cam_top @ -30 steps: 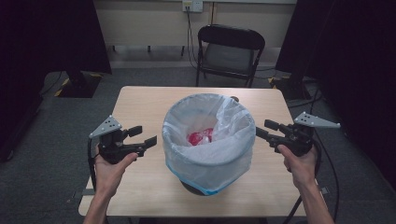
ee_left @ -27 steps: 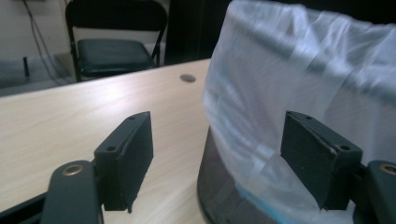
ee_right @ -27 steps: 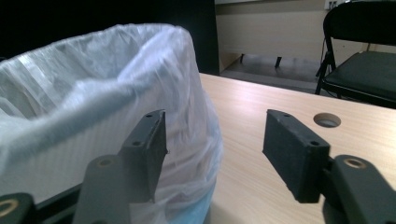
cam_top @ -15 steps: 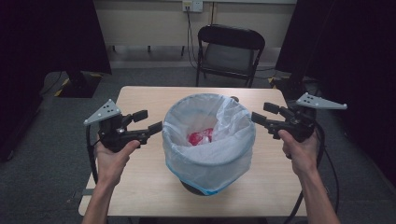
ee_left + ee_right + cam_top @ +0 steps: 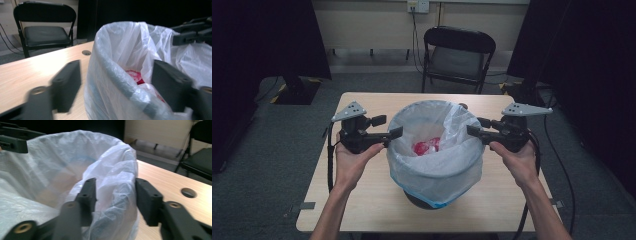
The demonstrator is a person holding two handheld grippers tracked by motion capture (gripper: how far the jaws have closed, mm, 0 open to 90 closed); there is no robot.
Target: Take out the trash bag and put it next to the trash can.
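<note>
I'm straddling the bag (image 5: 432, 172) rim with both: left gripper (image 5: 396, 133) gaping, right gripper (image 5: 474, 131) closing, neither pinching; table (image 5: 362, 200) edges free.

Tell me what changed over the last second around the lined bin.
Both grippers moved inward and up the picture to the bin's rim. The left gripper now straddles the bag's rolled edge, pads clear. The right gripper straddles the far edge, and its jaws have just been closing with bag plastic between them; contact is unclear. The bin, red item and table stayed put.
</note>
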